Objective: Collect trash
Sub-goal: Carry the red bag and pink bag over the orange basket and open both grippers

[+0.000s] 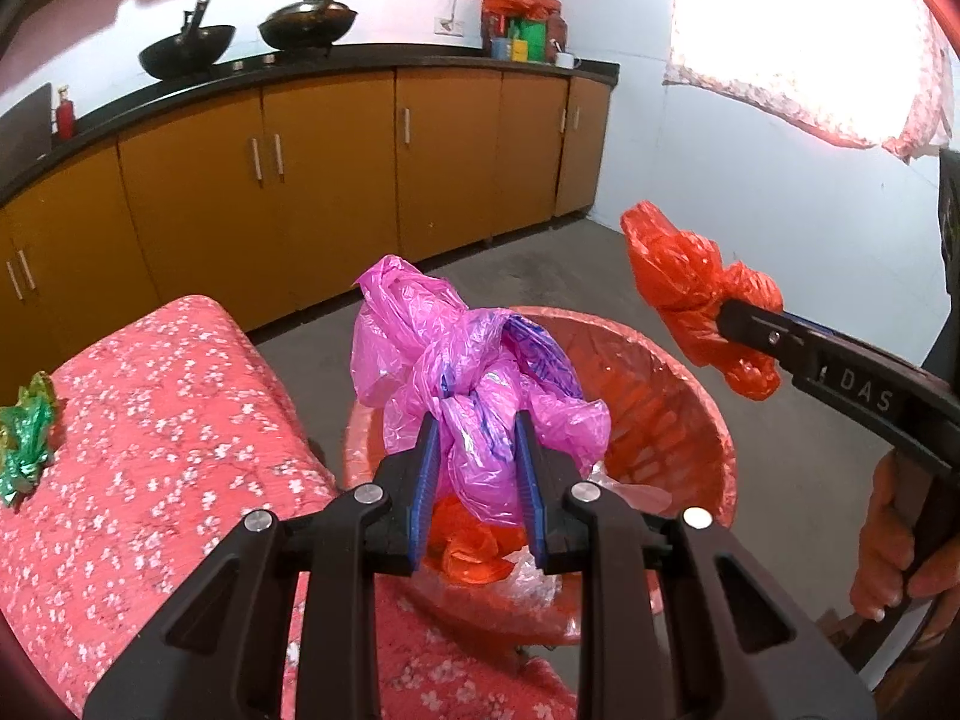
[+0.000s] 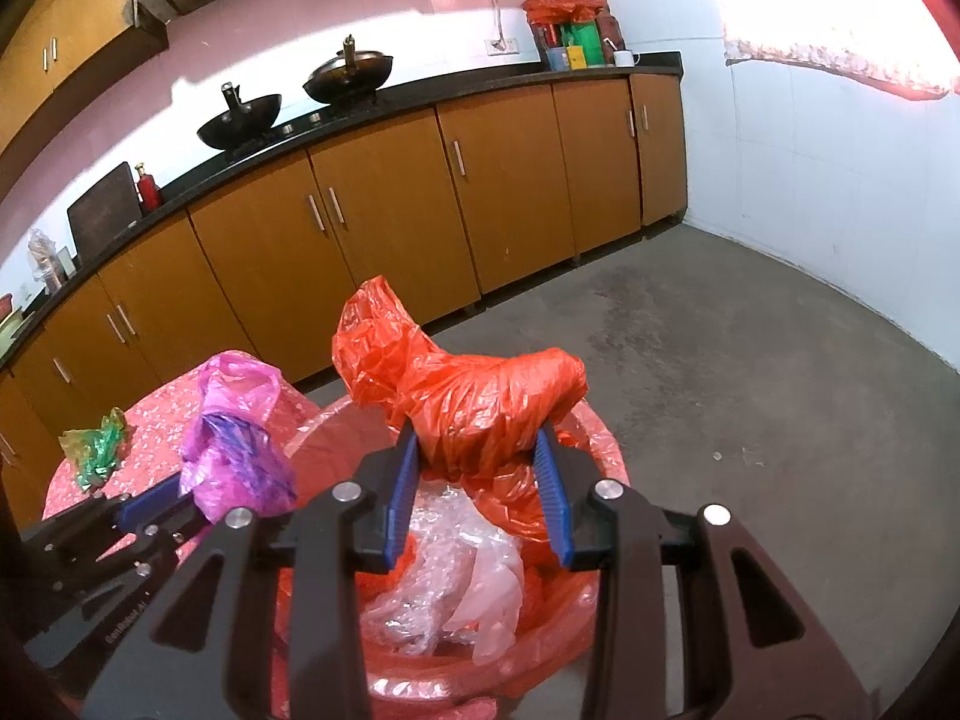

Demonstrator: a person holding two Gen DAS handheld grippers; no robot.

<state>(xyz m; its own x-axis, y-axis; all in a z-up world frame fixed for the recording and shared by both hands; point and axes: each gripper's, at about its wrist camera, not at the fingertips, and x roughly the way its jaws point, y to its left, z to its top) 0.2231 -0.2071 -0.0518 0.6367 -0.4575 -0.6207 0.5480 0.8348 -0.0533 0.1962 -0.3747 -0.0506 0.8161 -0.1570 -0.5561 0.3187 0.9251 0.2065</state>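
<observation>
Your left gripper [image 1: 474, 420] is clamped on a crumpled pink plastic bag [image 1: 462, 360], both blue pads pressed into its bunched middle. It hangs above the near rim of the red-lined bin [image 1: 690, 396], on the side next to the table. In the right wrist view the same bag [image 2: 234, 450] sits at the bin's left edge, over the boundary between table and bin.

Your right gripper [image 2: 477, 447] is closed on a crumpled orange plastic bag [image 2: 462, 390], held above the bin's open mouth [image 2: 600, 438]. From the left view that bag [image 1: 690, 294] appears over the bin's far right side, though whether it is fully inside the rim line cannot be told from there.

Inside the bin, clear plastic film [image 2: 444, 576] and an orange scrap [image 1: 468, 540] already lie at the bottom. Part of the collection is therefore judged complete.

Outstanding items: neither held bag has been released. Both appear to be at the drop stage; the pink one may need to go further over the opening before you let go, or it could fall on the rim or the tablecloth.

Further out, a green crinkled wrapper [image 1: 24, 438] lies on the floral-covered table [image 1: 180, 420], well apart from both grippers. It remains uncollected and is judged the next pickup.

The floor beyond the bin shows no obvious large litter; small specks there are too small to identify.
</observation>
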